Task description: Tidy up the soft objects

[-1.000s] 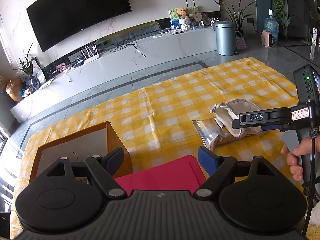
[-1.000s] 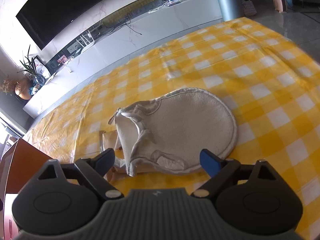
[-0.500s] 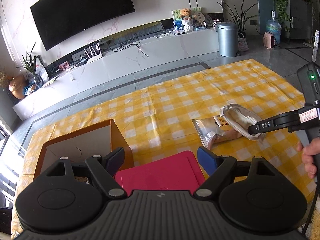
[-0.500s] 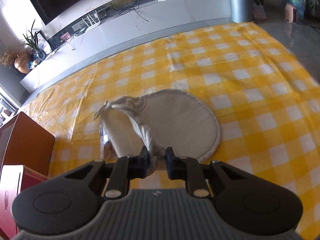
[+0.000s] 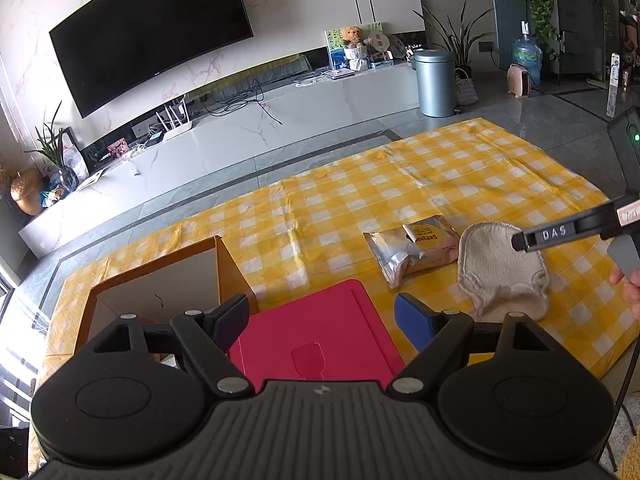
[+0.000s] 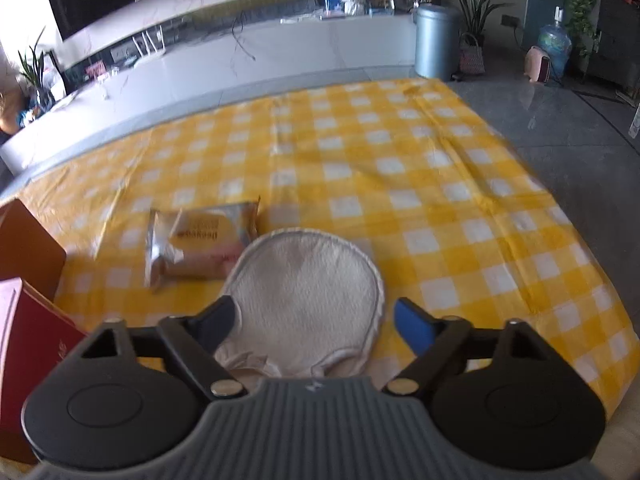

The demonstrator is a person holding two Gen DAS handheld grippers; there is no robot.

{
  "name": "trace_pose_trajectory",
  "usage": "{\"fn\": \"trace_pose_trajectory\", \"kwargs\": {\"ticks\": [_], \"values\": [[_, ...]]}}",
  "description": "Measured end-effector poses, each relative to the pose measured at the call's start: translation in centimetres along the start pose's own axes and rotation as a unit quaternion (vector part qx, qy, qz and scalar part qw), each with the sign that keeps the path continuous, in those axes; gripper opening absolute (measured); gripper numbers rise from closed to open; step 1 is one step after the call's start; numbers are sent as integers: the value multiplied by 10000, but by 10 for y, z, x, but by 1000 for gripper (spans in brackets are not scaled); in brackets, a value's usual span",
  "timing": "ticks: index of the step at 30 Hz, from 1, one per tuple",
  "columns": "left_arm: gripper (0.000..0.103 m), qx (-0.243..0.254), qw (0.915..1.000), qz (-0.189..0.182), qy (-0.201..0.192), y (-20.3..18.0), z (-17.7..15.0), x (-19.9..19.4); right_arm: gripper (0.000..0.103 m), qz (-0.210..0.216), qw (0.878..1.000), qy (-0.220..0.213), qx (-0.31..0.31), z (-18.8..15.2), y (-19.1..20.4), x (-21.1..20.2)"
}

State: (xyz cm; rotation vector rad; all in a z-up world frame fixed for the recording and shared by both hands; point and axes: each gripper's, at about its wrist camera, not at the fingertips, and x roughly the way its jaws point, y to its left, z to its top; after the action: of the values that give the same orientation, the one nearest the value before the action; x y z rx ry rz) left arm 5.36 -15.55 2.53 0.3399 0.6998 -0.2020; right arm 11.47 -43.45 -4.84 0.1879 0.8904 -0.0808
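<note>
I see the yellow checked cloth (image 6: 440, 184) spread wide, with the beige mitt (image 6: 308, 296) lying flat dead ahead of my right gripper (image 6: 314, 320), cuff toward me, long axis running away. Both jaw pairs are spread, gripping nothing; my left gripper (image 5: 322, 318) hangs over the red lid (image 5: 320, 332), farther off. "DAS" shows on the right tool; the foil snack pack (image 6: 200, 240) beside the mitt has print I can't make out.
</note>
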Motion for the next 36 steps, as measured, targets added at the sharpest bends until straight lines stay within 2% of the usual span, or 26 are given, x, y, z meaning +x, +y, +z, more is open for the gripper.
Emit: {"fn": "trace_pose_trajectory", "kwargs": {"ticks": [1, 3, 6, 8, 10, 11, 13, 15, 20, 23, 27, 33, 36], "values": [[97, -3, 10000, 21, 14, 0, 0, 0, 101, 22, 9999, -121, 33, 3, 2, -3], [97, -16, 9999, 103, 29, 0, -3, 1, 101, 92, 9998, -203, 13, 7, 8, 0], [97, -65, 9999, 108, 66, 1, -7, 1, 101, 198, 9996, 168, -124, 7, 24, 22], [97, -77, 9999, 67, 97, 2, -8, 1, 101, -94, 9990, 443, -47, 5, 31, 40], [97, -68, 9999, 64, 86, 1, -9, -1, 101, -429, 9968, 577, 337, 6, 30, 55], [97, -72, 9999, 63, 72, 1, -9, -2, 101, -547, 9936, 623, 770, 6, 24, 62], [97, -115, 9999, -51, 100, 3, -8, -5, 101, -537, 9844, 787, 1477, 3, 15, 71], [97, -273, 9992, -240, 141, 8, -7, -8, 101, -277, 9784, 956, 1809, -1, 11, 78], [97, -531, 9977, -366, 206, 17, -6, -12, 101, -739, 9858, 972, 1151, -5, 32, 88], [97, -685, 9966, -382, 262, 23, -8, -14, 101, -940, 9863, 982, 935, -7, 38, 92], [97, -597, 9976, -266, 237, 25, -12, -19, 101, -1256, 9843, 1055, 654, -8, 44, 97], [97, -498, 9984, -151, 236, 26, -15, -24, 100, -1166, 9866, 985, 579, -9, 43, 97], [97, -421, 9986, -194, 247, 25, -13, -25, 91, -1066, 9883, 932, 560, -8, 39, 92]]}}
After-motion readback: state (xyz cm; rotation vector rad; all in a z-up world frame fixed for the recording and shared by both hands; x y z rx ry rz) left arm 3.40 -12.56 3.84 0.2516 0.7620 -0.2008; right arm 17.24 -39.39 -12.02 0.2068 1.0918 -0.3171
